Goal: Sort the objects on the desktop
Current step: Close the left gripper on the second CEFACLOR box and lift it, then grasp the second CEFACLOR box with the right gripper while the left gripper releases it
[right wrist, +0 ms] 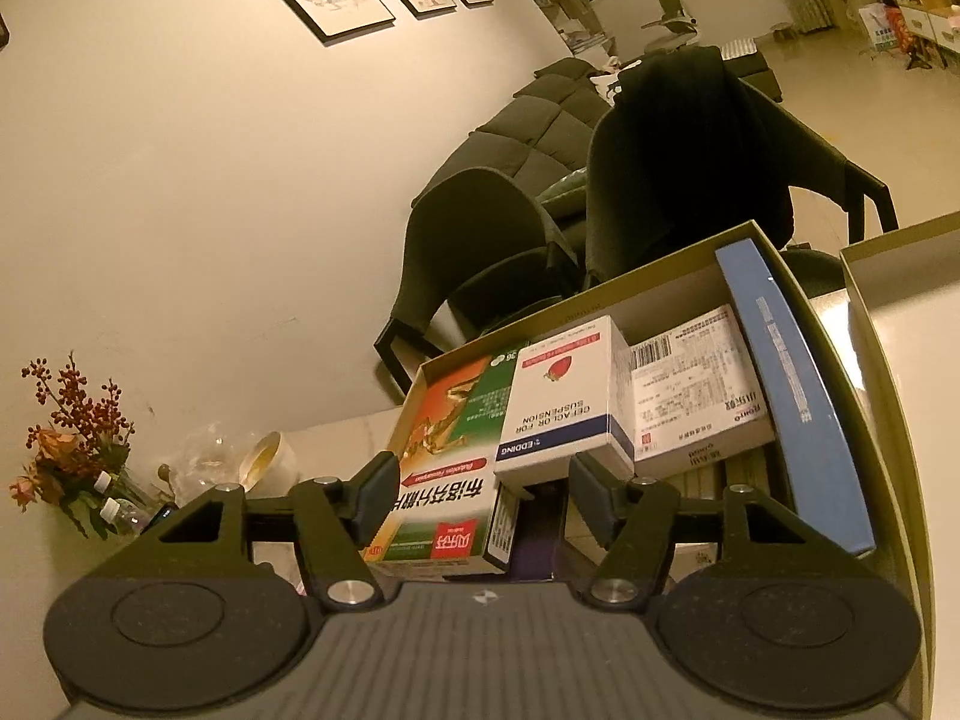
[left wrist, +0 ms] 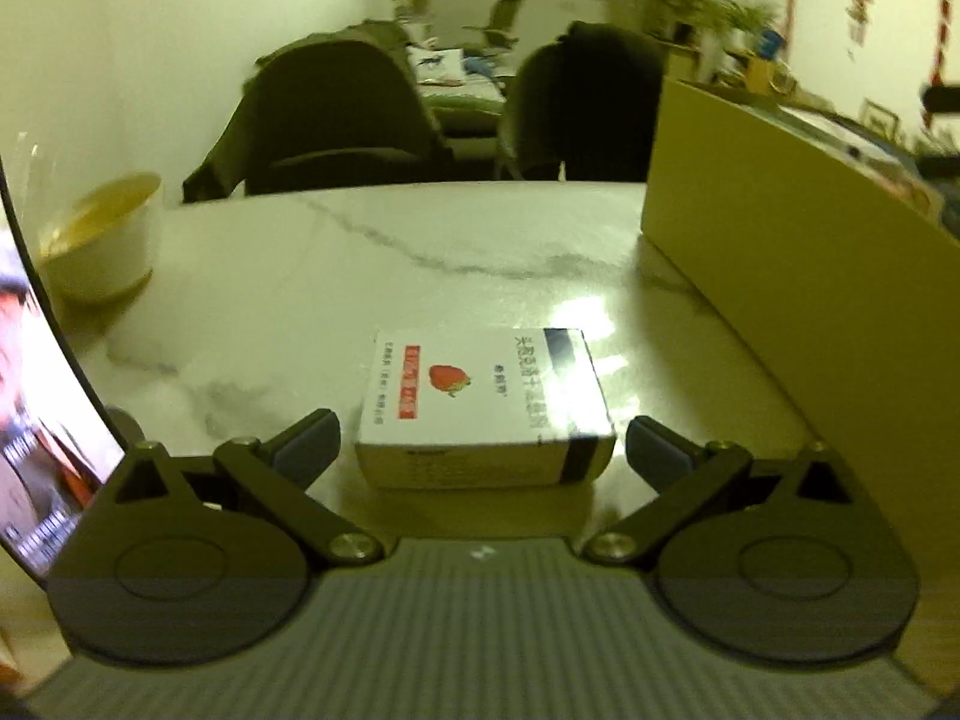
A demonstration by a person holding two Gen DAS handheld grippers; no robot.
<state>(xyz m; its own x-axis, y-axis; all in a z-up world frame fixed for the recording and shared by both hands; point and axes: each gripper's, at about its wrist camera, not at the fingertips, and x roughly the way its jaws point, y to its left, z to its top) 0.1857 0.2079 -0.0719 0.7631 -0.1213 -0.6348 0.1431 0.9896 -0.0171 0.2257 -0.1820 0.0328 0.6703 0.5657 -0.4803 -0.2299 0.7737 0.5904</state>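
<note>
My left gripper point(left wrist: 480, 450) is spread wide, its fingers flanking a small white carton point(left wrist: 483, 405) that lies flat on the marble surface point(left wrist: 360, 276) just ahead. It looks light and stiff but crushable, so I would pinch its two long sides gently. My right gripper point(right wrist: 480, 495) hangs empty and parted over the cardboard box point(right wrist: 888, 420), where other cartons lie packed.

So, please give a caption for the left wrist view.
Open left gripper approaches a strawberry-printed box on the marble table.

Strawberry box point(left wrist: 486, 405) left of carton point(left wrist: 780, 276); bowl point(left wrist: 99, 240) seemingly far-left.
</note>
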